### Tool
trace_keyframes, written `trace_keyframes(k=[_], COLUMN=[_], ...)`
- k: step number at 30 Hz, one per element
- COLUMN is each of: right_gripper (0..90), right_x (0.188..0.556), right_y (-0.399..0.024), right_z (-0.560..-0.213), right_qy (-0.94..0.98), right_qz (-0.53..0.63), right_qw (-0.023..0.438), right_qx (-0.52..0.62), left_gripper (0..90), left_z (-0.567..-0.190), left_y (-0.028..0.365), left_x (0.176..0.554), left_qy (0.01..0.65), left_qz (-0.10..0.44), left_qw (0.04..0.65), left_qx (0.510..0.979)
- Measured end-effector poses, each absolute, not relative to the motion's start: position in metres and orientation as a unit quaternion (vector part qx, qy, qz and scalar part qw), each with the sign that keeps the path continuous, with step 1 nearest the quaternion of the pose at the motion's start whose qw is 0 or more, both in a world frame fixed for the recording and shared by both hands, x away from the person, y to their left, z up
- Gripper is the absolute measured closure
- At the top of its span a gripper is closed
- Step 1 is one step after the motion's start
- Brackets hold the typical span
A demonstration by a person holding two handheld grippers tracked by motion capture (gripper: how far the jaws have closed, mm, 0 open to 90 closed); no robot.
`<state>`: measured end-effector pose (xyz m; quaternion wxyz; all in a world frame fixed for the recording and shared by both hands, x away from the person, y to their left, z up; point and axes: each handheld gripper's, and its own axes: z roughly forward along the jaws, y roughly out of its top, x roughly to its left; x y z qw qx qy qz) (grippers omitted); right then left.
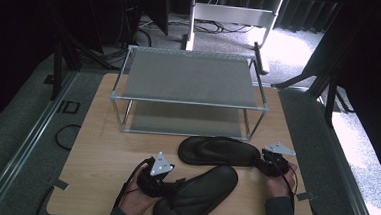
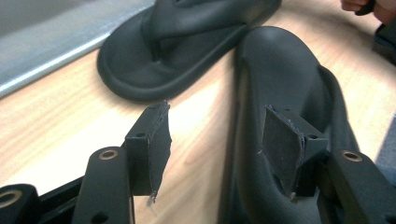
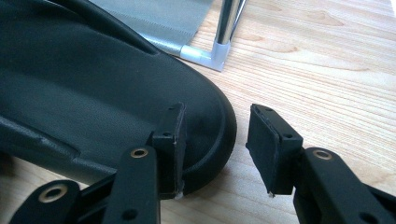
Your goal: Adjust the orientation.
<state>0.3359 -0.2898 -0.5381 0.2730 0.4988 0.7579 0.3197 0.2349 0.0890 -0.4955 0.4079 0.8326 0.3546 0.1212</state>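
Note:
Two black flip-flop sandals lie on the wooden table [image 1: 101, 147] in front of a shoe rack. The far sandal [image 1: 218, 151] lies crosswise. The near sandal [image 1: 198, 193] lies at an angle by the front edge. My left gripper [image 1: 161, 178] is at the near sandal's left end. In the left gripper view it is open [image 2: 217, 149], astride the near sandal's [image 2: 280, 79] rim, one jaw above the footbed, with the far sandal [image 2: 187, 46] beyond. My right gripper [image 1: 270, 162] is at the far sandal's right end. It is open [image 3: 215, 144] astride that sandal's [image 3: 93, 93] rounded rim.
A two-shelf metal rack [image 1: 189, 87] with grey fabric shelves stands at the table's back; its corner leg [image 3: 224, 28] is just past the far sandal. Bare wood lies left of the sandals. A black cable [image 1: 66, 135] hangs off the left edge.

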Motion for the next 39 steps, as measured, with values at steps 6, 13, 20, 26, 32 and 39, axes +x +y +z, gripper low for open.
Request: trace_keyframes(k=[6,13,20,26,32,39], right_gripper=[56.7,56.4,56.1,56.0,56.0,56.4], right_x=[0.335,0.335,0.335,0.334,0.335,0.334], right_y=[-0.29,-0.29,-0.29,-0.29,-0.291,-0.291], right_z=[-0.539,-0.539,-0.539,-0.539,-0.54,-0.54], right_qy=[0.757,0.757,0.757,0.758,0.757,0.757], right_qz=[0.321,0.322,0.323,0.322,0.325,0.327], right_qw=[0.275,0.275,0.275,0.278,0.276,0.271], right_qx=[0.499,0.497,0.497,0.495,0.495,0.496], left_gripper=[43.0,47.4,50.5,51.1,51.1,50.7], left_z=[-0.498,-0.506,-0.503,-0.503,-0.502,-0.502], left_y=[0.084,0.081,0.083,0.089,0.094,0.102], left_x=[0.224,0.227,0.238,0.259,0.277,0.289], left_qy=[0.341,0.34,0.341,0.349,0.364,0.378], left_qz=[0.107,0.125,0.154,0.174,0.194,0.208], left_qw=[0.408,0.366,0.345,0.333,0.324,0.316], left_qx=[0.84,0.857,0.861,0.859,0.851,0.845])
